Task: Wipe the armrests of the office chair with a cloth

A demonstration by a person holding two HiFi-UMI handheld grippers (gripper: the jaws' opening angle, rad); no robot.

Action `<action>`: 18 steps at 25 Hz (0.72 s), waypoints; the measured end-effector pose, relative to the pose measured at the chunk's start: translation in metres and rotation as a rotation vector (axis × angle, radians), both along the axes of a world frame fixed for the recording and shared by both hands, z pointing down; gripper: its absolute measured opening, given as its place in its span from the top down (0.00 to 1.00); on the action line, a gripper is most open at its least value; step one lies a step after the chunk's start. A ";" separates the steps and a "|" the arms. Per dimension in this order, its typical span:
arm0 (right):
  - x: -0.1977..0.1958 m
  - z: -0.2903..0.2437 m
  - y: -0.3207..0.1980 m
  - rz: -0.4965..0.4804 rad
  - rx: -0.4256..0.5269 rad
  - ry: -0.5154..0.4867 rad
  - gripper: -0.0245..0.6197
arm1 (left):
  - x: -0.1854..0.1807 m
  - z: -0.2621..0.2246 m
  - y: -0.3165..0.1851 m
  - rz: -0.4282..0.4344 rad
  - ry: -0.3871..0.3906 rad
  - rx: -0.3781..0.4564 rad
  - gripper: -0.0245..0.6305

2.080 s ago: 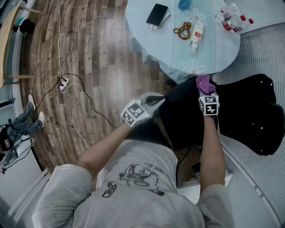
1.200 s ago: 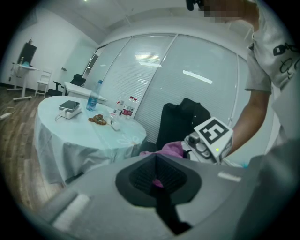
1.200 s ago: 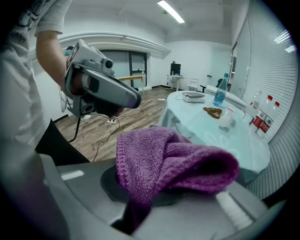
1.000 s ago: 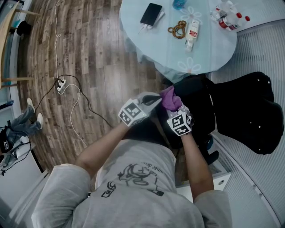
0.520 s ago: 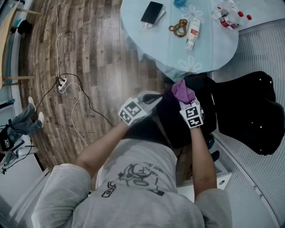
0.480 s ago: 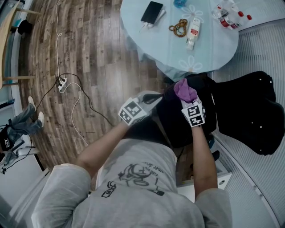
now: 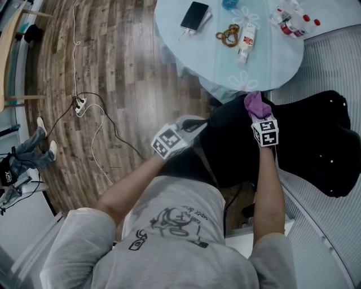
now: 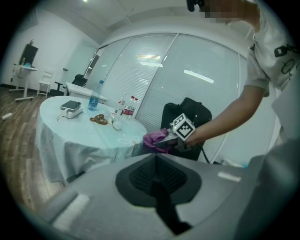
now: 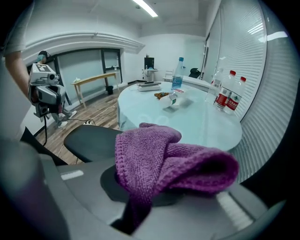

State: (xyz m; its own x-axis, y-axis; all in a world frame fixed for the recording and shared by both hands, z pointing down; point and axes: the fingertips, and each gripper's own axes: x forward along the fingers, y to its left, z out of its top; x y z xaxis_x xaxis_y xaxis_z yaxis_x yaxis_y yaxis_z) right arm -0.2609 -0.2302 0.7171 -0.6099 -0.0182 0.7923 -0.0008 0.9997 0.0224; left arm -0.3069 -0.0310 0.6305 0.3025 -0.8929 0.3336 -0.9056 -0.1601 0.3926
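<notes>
The black office chair (image 7: 316, 141) stands in front of me, its back to the right. My right gripper (image 7: 258, 110) is shut on a bunched purple cloth (image 7: 256, 103), which rests on the far end of a dark armrest pad (image 7: 228, 117) near the table. In the right gripper view the cloth (image 9: 159, 159) drapes over the jaws, with the pad (image 9: 89, 140) just left of it. My left gripper (image 7: 192, 126) hovers at the pad's near left end, shut and holding nothing. The left gripper view shows the cloth (image 8: 154, 138) ahead.
A round table (image 7: 271, 62) with a pale cover stands just beyond the chair and carries a phone (image 7: 194, 17), a bead string (image 7: 228, 36), a tube (image 7: 245, 45) and bottles (image 7: 290, 22). A power strip (image 7: 79, 104) with cables lies on the wood floor at left.
My right gripper has carried the cloth from beside the left gripper to the right and toward the table, along the armrest. The left gripper has stayed put.
</notes>
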 end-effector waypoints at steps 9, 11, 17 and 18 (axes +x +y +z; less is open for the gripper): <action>-0.002 -0.014 0.008 0.109 -0.095 -0.099 0.91 | -0.010 -0.011 0.003 -0.030 -0.003 0.010 0.96; -0.007 -0.032 0.022 0.083 -0.087 -0.143 0.91 | -0.018 -0.019 0.005 -0.046 -0.011 0.016 0.96; -0.038 -0.114 0.088 -0.034 -0.080 -0.293 0.91 | -0.044 -0.072 0.017 -0.123 -0.030 0.068 0.96; -0.044 -0.129 0.098 -0.044 -0.080 -0.318 0.91 | -0.049 -0.083 0.019 -0.137 -0.031 0.085 0.96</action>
